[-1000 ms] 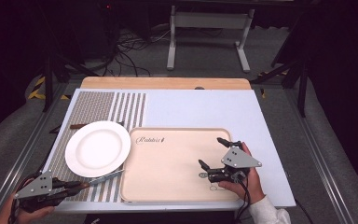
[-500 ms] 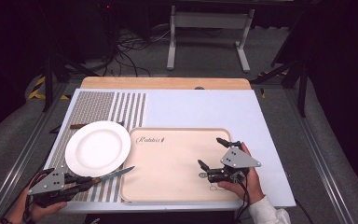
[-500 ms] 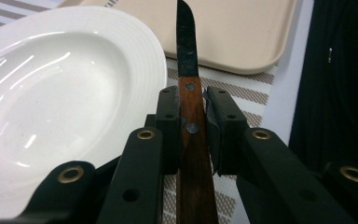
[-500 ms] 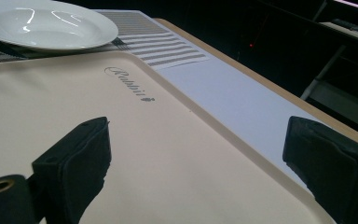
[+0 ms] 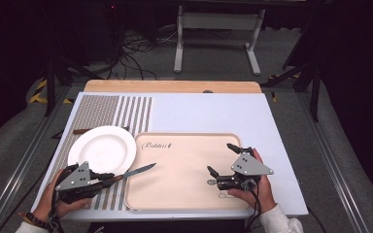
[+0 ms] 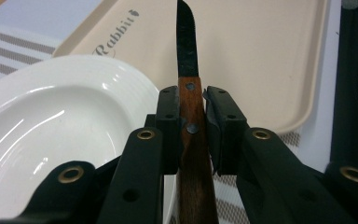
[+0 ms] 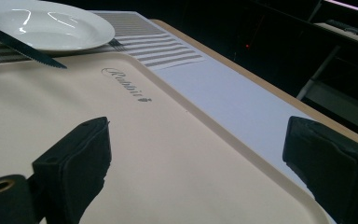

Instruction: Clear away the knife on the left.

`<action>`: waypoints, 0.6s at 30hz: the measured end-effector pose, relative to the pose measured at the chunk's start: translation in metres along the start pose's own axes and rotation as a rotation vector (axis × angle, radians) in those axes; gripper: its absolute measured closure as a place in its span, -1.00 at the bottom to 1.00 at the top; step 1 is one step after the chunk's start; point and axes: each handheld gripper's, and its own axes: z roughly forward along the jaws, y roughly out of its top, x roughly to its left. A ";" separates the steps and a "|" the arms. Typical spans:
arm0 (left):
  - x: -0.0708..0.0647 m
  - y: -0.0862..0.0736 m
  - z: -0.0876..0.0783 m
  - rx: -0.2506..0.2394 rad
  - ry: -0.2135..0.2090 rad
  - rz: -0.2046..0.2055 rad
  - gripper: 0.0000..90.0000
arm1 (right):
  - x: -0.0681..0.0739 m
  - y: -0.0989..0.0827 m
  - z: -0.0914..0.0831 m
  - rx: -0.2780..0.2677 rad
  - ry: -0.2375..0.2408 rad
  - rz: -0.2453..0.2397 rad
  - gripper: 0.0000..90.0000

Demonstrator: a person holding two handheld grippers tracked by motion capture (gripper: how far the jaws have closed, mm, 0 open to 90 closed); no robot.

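While scanning from the high view, big things first: table (image 5: 213, 111), pale and broad. Then mat (image 5: 126, 111), striped, on the left part. Then tray (image 5: 179, 165), beige, lying near the front edge, close against the mat's right side. Then plate (image 5: 102, 148), white and bare, sitting on the mat just beside the tray's left rim.

Now the tools. Right gripper (image 5: 221, 158) low over the tray's near right part, spread wide, nothing between the pads. Confirmed from the right gripper view (image 7: 200, 158): bare tray between two far-apart jaws.

Left gripper (image 5: 108, 177) at the near left, just in front of the plate, closed narrow on the knife (image 5: 136, 171). Clamped on the wooden handle, right by the rivets, as seen in the left gripper view (image 6: 189, 126). Blade (image 6: 186, 46) pointing out ahead, tip already across the tray's left rim, above the tray floor and clear of the plate.

Looks like a carry of the knife onto the tray, part way there. To do it well:

- Hold that squeeze firm. Short grip, long blade, so likely to pivot if loosened.
- Travel level and to the right, skirting the plate's near rim rather than clipping it.
- Lift the handle end over the tray's raised lip before lowering.
- Set down flat on open tray floor, short of the right gripper.
- Open only once blade and handle both rest on the tray.
- Back straight out along the handle, no sideways drag.
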 end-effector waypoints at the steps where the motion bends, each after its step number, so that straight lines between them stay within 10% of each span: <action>1: 0.001 0.003 0.003 0.001 -0.003 0.005 0.71 | 0.000 0.000 0.000 -0.001 0.002 0.002 -0.81; 18: -0.004 0.046 0.061 0.038 -0.040 0.030 0.71 | 0.004 0.000 -0.003 0.008 -0.004 -0.002 -0.81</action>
